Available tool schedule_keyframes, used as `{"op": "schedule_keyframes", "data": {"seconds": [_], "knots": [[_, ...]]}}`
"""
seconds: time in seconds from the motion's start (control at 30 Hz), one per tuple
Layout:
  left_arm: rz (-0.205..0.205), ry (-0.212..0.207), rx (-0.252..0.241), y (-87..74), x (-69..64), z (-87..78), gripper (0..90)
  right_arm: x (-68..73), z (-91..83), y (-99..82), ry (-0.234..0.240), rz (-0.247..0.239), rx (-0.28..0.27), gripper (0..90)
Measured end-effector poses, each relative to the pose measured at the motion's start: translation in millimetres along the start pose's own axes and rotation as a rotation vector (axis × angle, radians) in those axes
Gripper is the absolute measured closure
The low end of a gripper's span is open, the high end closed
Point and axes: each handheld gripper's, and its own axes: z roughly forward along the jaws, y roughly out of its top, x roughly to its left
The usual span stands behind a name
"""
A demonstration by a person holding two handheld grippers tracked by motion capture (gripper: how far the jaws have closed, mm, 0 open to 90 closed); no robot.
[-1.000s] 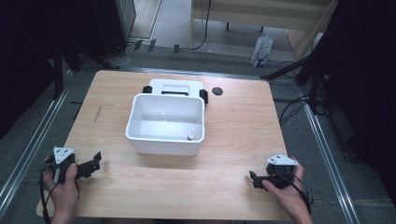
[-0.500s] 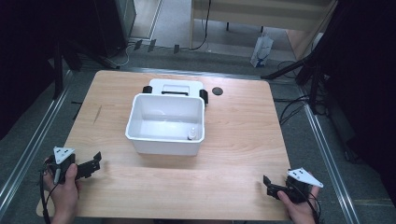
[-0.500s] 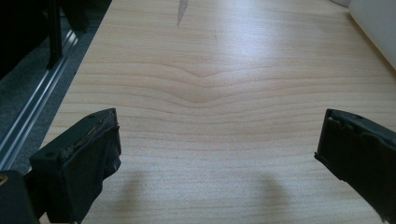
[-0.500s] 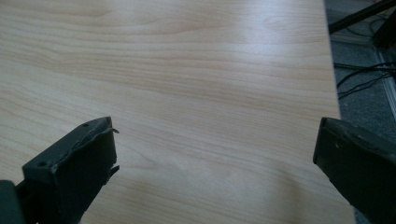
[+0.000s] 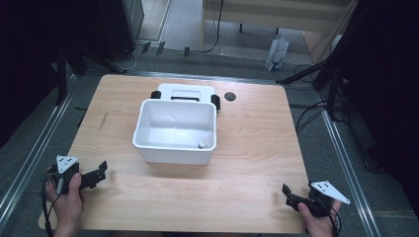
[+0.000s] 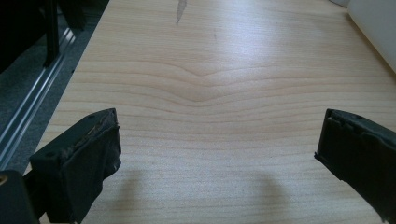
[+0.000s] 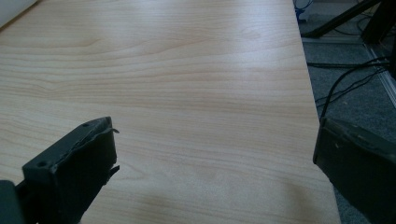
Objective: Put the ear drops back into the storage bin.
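- My left tool (image 5: 99, 174) hangs over the bench's (image 5: 257, 148) near-left corner, jaws wide apart, empty.
- The tub (image 5: 175, 129) sits mid-bench with a small bottle (image 5: 202, 142) inside; I judge nothing started.
- My right tool (image 5: 291, 196), near-right corner, spread wide, empty.

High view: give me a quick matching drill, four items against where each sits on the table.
Items:
1. white tub
2. small white bottle
3. black round disc
4. left gripper

Places:
A. far side of the table, right of the white device behind the tub
B. near left corner, jaws apart
C. centre of the table
D. inside the tub, at its right wall

Pairs: 1-C, 2-D, 3-A, 4-B
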Motion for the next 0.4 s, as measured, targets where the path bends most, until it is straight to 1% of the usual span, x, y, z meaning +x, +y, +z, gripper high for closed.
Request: {"op": "schedule_keyframes", "data": {"seconds": [0.03, 0.17, 0.23, 0.4], "knots": [[0.0, 0.001, 0.0, 0.0, 0.0, 0.0, 0.4, 0.2, 0.9, 0.3, -0.006, 0.001, 0.007, 0.0], [-0.003, -0.003, -0.003, -0.1, 0.5, -0.1, 0.4, 1.3, 1.4, 0.3, -0.004, -0.006, 0.013, 0.0], [-0.004, -0.005, -0.003, -0.2, 0.8, -0.2, 0.4, 1.9, 2.5, 0.7, -0.007, -0.008, 0.025, 0.0], [-0.012, -0.006, -0.004, -0.2, 1.1, 0.1, 0.4, 1.8, 3.4, 1.1, -0.01, 0.003, 0.037, 0.0]]}}
